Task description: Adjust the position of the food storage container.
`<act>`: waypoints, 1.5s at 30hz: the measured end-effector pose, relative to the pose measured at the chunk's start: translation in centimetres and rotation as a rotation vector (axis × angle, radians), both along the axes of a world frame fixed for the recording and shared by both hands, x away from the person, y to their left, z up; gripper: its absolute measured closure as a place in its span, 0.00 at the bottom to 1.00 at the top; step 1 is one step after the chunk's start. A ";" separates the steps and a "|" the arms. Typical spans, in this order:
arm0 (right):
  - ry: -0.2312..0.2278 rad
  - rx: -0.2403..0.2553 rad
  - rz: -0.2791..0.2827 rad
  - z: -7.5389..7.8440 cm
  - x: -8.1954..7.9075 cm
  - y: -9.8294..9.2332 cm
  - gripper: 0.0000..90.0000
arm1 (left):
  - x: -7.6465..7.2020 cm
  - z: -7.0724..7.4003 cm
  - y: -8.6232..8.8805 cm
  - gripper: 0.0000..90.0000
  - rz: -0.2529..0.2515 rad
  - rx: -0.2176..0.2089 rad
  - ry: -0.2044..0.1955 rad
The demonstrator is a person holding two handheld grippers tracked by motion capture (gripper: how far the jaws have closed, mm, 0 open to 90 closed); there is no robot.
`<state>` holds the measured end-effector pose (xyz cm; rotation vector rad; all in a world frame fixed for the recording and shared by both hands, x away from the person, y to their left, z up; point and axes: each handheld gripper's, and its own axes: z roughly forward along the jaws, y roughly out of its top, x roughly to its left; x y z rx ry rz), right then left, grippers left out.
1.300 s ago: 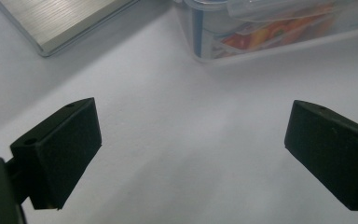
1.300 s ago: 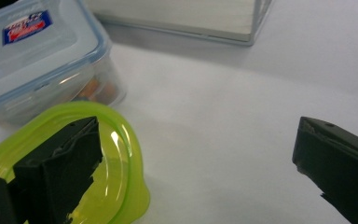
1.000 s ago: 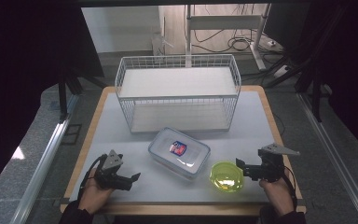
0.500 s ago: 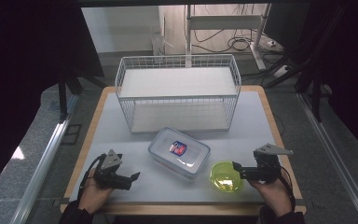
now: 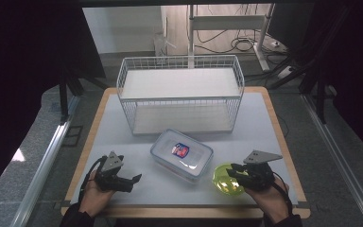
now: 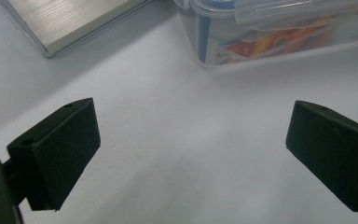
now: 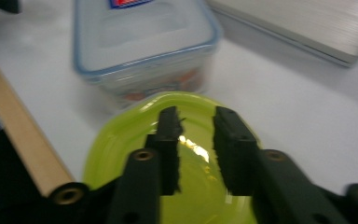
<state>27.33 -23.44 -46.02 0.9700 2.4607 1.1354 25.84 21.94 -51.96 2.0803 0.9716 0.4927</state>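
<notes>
Right gripper [image 5: 240, 174] at lower right of the high view — jaws nearly closed, a narrow gap between them, over the green bowl [image 5: 227, 178], likely lining up on its rim. Left gripper [image 5: 133, 179] lower left, jaws wide apart, idle, pointed at the lidded container [image 5: 181, 153] mid-frame.

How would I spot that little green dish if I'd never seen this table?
Find the white wire basket at the table's far side, then the clear lidded box in front of it. The green dish sits at that box's near right corner, under the right gripper. It is the one bright lime, open thing here.
</notes>
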 end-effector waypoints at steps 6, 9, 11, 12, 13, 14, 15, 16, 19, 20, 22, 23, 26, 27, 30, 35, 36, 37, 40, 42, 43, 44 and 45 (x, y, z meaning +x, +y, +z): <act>0.019 -0.002 0.082 0.0 -0.7 1.1 1.00 | 0.0 0.0 0.0 0.03 -0.002 0.001 0.002; 0.029 0.014 0.119 0.3 -1.3 1.9 1.00 | 0.0 0.0 0.0 0.03 -0.003 0.003 0.001; 0.040 0.020 0.143 0.2 -1.6 2.3 1.00 | 0.0 0.0 -0.1 0.03 -0.004 0.004 0.000; 0.040 0.020 0.143 0.2 -1.6 2.3 1.00 | 0.0 0.0 -0.1 0.03 -0.004 0.004 0.000; 0.054 0.020 0.168 0.1 -1.8 2.8 1.00 | 0.0 0.0 -0.1 0.03 -0.004 0.005 -0.001; 0.062 0.018 0.182 0.0 -2.0 3.0 1.00 | 0.0 0.0 -0.1 0.03 -0.005 0.006 -0.001; 0.069 0.015 0.196 -0.1 -2.1 3.2 1.00 | 0.0 0.0 -0.1 0.03 -0.005 0.007 -0.001; 0.075 0.011 0.211 -0.2 -2.2 3.4 1.00 | 0.0 0.0 -0.1 0.03 -0.005 0.007 -0.001; 0.093 -0.013 0.233 -0.6 -2.4 4.0 1.00 | 0.0 0.0 -0.1 0.03 -0.006 0.008 -0.001; 0.093 -0.013 0.233 -0.6 -2.4 4.0 1.00 | 0.0 0.0 -0.1 0.03 -0.006 0.008 -0.001; 0.110 -0.034 0.234 -0.9 -2.3 4.1 1.00 | 0.0 0.0 -0.1 0.03 -0.007 0.009 -0.002; 0.118 -0.028 0.241 -1.0 -2.2 4.0 1.00 | 0.0 0.0 -0.1 0.03 -0.007 0.010 -0.002; 0.124 -0.025 0.244 -1.0 -2.2 4.0 1.00 | 0.0 -0.1 -0.1 0.03 -0.008 0.010 -0.002; 0.130 -0.041 0.248 -1.1 -2.1 4.0 1.00 | 0.0 -0.1 -0.1 0.03 -0.010 0.014 -0.002; 0.137 -0.072 0.233 -1.4 -2.0 4.0 1.00 | 0.0 -0.1 -0.2 0.03 -0.010 0.010 -0.003; 0.136 -0.065 0.195 -1.4 -1.5 3.0 1.00 | 0.0 -0.1 -0.2 0.03 -0.012 0.011 -0.002; 0.132 -0.058 0.178 -1.2 -1.3 2.6 1.00 | 0.0 -0.1 -0.2 0.03 -0.012 0.011 -0.003; 0.130 -0.058 0.174 -1.2 -1.2 2.4 1.00 | 0.0 -0.1 -0.2 0.03 -0.013 0.012 -0.002; 0.131 -0.060 0.159 -1.3 -1.0 2.1 1.00 | 0.0 -0.1 -0.2 0.03 -0.014 0.015 -0.002; 0.137 -0.061 0.145 -1.3 -0.8 1.7 1.00 | 0.0 -0.2 -0.2 0.03 -0.015 0.015 -0.001; 0.137 -0.065 0.131 -1.4 -0.6 1.4 1.00 | 0.0 -0.2 -0.2 0.03 -0.016 0.016 -0.001; 0.136 -0.064 0.126 -1.4 -0.5 1.3 1.00 | 0.0 -0.2 -0.2 0.03 -0.016 0.016 -0.001; 0.139 -0.058 0.118 -1.4 -0.4 1.0 1.00 | 0.0 -0.2 -0.2 0.03 -0.017 0.016 0.000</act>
